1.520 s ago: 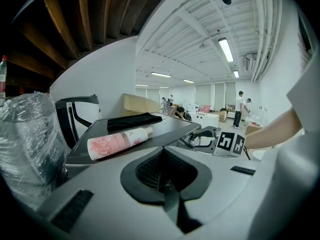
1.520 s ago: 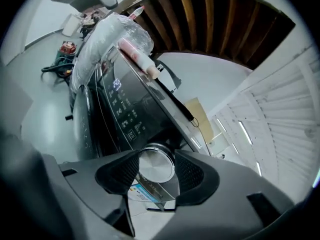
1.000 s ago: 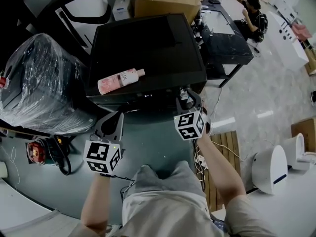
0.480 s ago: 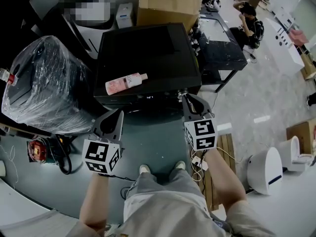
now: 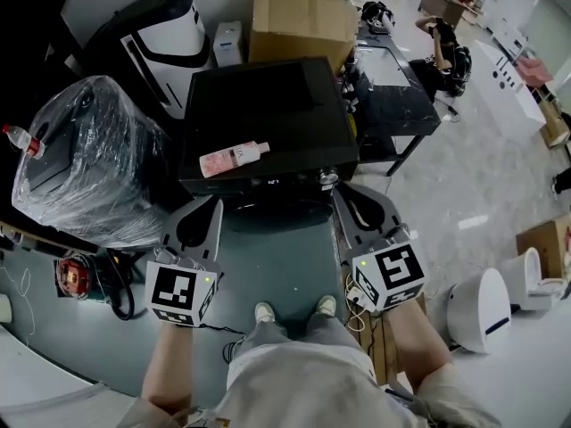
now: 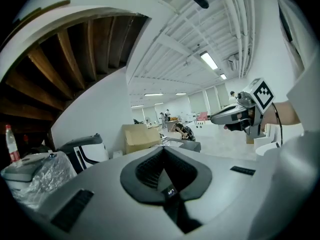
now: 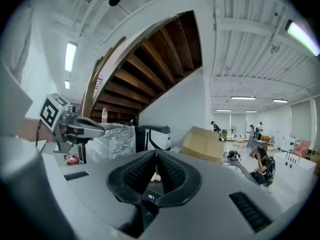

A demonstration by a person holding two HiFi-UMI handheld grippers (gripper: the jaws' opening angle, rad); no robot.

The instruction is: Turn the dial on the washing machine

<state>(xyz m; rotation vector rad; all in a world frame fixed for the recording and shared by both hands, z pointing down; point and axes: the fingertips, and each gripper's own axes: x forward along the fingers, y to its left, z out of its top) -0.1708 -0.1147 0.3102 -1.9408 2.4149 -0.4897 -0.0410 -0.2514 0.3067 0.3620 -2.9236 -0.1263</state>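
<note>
Head view, nearest first: the left gripper hangs over the grey floor, well short of the washing machine. Its fingers are pressed together and empty. The left gripper view agrees, with the 2 pads meeting at the tip and nothing between them.

The right gripper sits a little further forward. Its fingers are closing, almost together. The right gripper view shows only open room past them, with no knob in the gap.

Just ahead and slightly left of those fingertips is the dial, a small silvery knob on the machine's front control strip. It looks apart from the fingers. Beyond it a pink bottle lies on the black lid, and a cardboard box stands behind the machine.

On progress, the right gripper is close to the dial but has no grip on it. The dial's setting is too small to read, so I cannot tell whether a turn has been made. Gripping and twisting appear to be left.
</note>
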